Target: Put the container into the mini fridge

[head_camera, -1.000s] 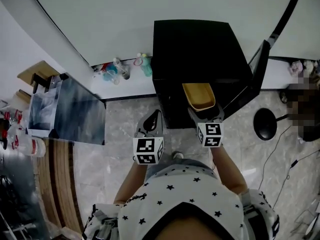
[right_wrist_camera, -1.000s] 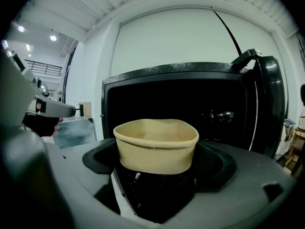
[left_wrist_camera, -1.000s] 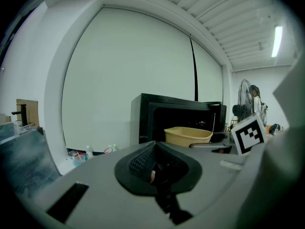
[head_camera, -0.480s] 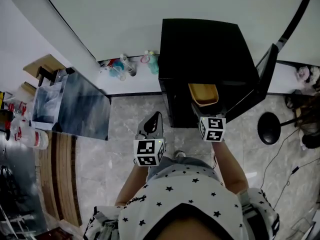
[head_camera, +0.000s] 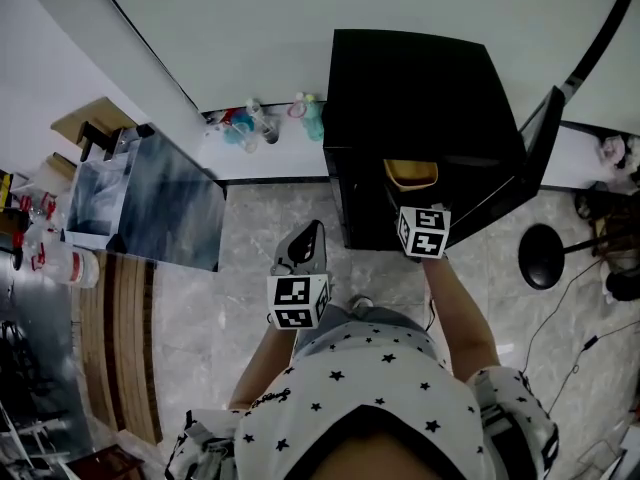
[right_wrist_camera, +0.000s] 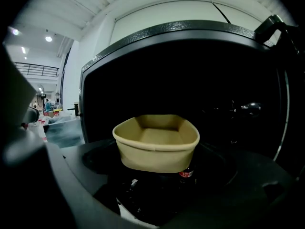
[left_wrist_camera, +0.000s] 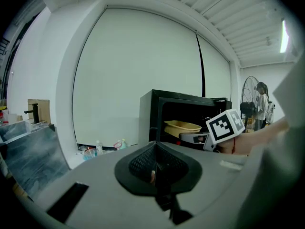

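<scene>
A tan, empty paper container (right_wrist_camera: 156, 143) is held at its near wall by my right gripper (right_wrist_camera: 159, 168), shut on it. In the head view the container (head_camera: 411, 174) pokes into the open front of the black mini fridge (head_camera: 425, 98), with my right gripper (head_camera: 415, 206) just outside the opening. The fridge door (head_camera: 525, 163) stands swung open to the right. My left gripper (head_camera: 303, 251) hangs shut and empty left of the fridge, above the floor. In the left gripper view its jaws (left_wrist_camera: 156, 175) meet, and the container (left_wrist_camera: 182, 127) shows inside the fridge (left_wrist_camera: 190, 116).
A grey-topped cabinet (head_camera: 150, 200) stands to the left. Several bottles (head_camera: 268, 124) sit on the floor by the white wall. A black round stool (head_camera: 543, 254) and cables lie right of the fridge door. The marble floor (head_camera: 260, 228) stretches between cabinet and fridge.
My right gripper has carried the container forward, so more of it lies inside the fridge opening. The left gripper has stayed about where it was.
</scene>
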Action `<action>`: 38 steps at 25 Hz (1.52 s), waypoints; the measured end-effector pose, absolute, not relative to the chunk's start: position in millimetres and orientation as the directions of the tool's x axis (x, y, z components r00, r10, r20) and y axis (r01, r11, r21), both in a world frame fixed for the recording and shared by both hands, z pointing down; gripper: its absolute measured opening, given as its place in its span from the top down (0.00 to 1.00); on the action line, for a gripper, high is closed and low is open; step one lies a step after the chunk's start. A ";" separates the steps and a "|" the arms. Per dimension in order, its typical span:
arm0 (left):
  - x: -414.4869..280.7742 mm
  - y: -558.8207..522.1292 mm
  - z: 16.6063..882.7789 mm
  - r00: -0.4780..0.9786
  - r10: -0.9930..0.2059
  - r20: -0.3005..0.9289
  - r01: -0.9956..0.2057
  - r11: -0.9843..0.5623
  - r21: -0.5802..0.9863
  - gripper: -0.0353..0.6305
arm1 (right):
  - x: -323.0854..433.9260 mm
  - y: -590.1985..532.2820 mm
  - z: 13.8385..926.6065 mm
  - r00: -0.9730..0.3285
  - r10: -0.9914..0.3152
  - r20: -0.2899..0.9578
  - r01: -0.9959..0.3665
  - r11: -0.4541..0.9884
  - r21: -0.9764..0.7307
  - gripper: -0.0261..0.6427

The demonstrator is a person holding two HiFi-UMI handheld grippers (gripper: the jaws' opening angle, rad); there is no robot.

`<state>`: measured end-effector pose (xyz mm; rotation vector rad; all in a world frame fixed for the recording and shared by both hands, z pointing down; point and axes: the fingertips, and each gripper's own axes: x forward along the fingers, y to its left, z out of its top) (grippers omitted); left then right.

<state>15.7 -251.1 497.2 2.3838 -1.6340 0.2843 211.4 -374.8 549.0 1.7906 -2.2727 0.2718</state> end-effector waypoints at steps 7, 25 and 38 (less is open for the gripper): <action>16.9 -254.2 497.0 0.358 -0.888 0.288 -0.933 -0.348 0.086 0.93 | 213.3 -395.9 552.0 -0.206 -0.931 0.302 -0.975 0.222 0.020 0.25; 21.6 -260.6 505.3 0.370 -0.874 0.314 -0.928 -0.364 0.078 0.93 | 214.9 -442.0 552.2 -0.174 -0.931 0.320 -0.981 0.192 0.024 0.25; 12.6 -261.0 508.2 0.359 -0.874 0.328 -0.932 -0.354 0.075 0.93 | 215.3 -460.9 550.3 -0.149 -0.943 0.297 -0.987 0.162 0.019 0.25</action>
